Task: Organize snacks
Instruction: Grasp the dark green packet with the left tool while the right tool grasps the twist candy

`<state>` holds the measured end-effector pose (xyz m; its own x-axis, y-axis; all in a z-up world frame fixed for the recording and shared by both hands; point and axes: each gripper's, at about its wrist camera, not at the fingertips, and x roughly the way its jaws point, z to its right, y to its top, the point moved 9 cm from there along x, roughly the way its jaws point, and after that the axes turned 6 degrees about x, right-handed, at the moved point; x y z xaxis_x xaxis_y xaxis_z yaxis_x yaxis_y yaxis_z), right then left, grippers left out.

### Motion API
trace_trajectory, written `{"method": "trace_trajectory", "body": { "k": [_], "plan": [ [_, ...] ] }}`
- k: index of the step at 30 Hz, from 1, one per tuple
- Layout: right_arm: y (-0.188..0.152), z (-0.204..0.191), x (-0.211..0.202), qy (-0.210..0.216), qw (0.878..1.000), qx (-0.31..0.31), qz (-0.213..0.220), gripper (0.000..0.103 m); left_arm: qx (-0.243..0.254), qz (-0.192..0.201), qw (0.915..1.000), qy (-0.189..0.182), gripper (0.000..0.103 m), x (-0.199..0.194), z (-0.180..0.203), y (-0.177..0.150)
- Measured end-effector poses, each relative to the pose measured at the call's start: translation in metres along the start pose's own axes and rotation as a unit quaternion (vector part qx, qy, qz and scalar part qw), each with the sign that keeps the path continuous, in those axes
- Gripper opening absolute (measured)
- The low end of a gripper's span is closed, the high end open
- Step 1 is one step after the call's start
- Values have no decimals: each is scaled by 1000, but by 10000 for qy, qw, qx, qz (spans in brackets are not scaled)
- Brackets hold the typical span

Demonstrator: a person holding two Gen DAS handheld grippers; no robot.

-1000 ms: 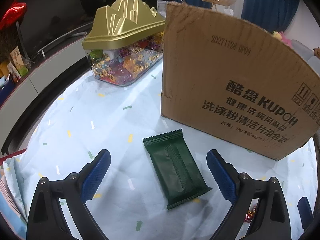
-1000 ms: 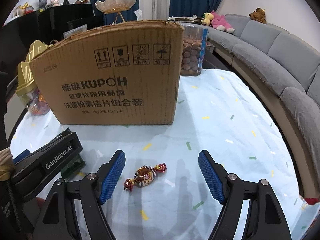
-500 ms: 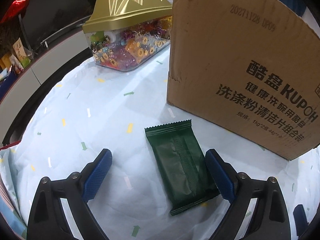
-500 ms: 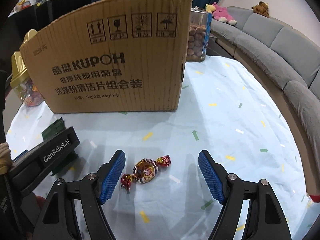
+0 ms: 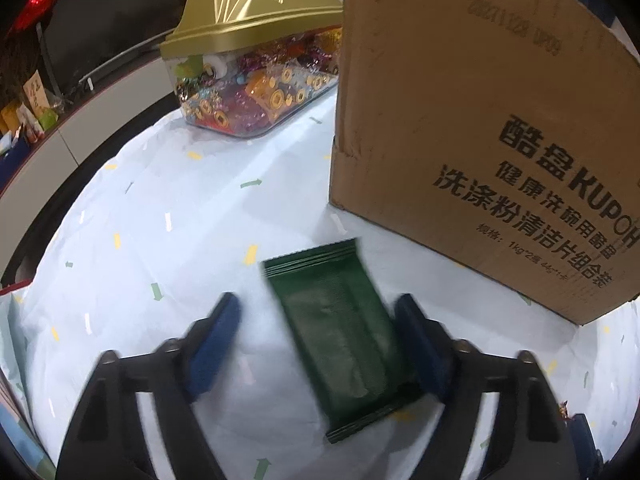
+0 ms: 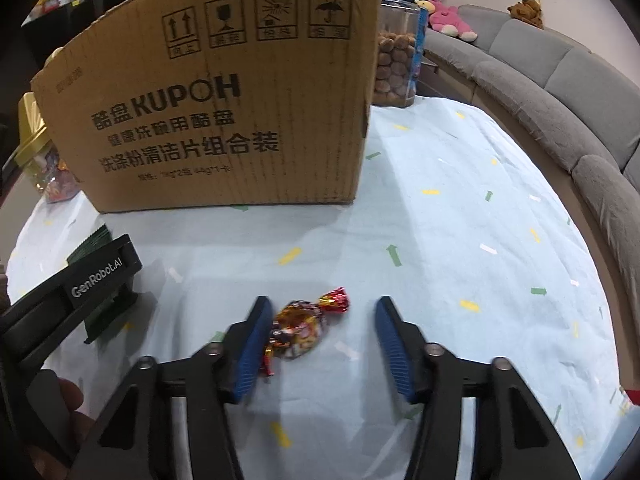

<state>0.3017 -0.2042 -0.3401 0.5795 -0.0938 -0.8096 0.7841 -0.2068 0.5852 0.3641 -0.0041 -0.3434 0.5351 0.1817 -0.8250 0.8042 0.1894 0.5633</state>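
Straddling the green packet [image 5: 344, 336] on the counter [image 5: 168, 240], your left tongs [image 5: 316, 320] gape wide, while your right tongs [image 6: 320, 324] bracket the wrapped candy [image 6: 300, 328], open and gripping nothing.

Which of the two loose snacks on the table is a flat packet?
The dark green packet between the left tool's fingers; the other is a twisted candy.
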Motion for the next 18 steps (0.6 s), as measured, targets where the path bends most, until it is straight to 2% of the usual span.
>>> {"method": "trace_trajectory", "body": {
  "k": [2, 6, 12, 18],
  "plan": [
    [1, -3, 0, 72, 10000, -36, -3, 37, 35, 33, 10000, -31, 58, -3, 3, 0],
    [0, -7, -2, 140, 9999, -62, -23, 29, 113, 78, 9999, -102, 46, -7, 5, -2],
    [-1, -11, -5, 220, 9997, -86, -30, 20, 271, 104, 9994, -171, 42, -13, 11, -4],
    [4, -13, -11, 263, 9996, -114, 35, 20, 353, 97, 9991, -206, 42, -18, 13, -7]
  ]
}}
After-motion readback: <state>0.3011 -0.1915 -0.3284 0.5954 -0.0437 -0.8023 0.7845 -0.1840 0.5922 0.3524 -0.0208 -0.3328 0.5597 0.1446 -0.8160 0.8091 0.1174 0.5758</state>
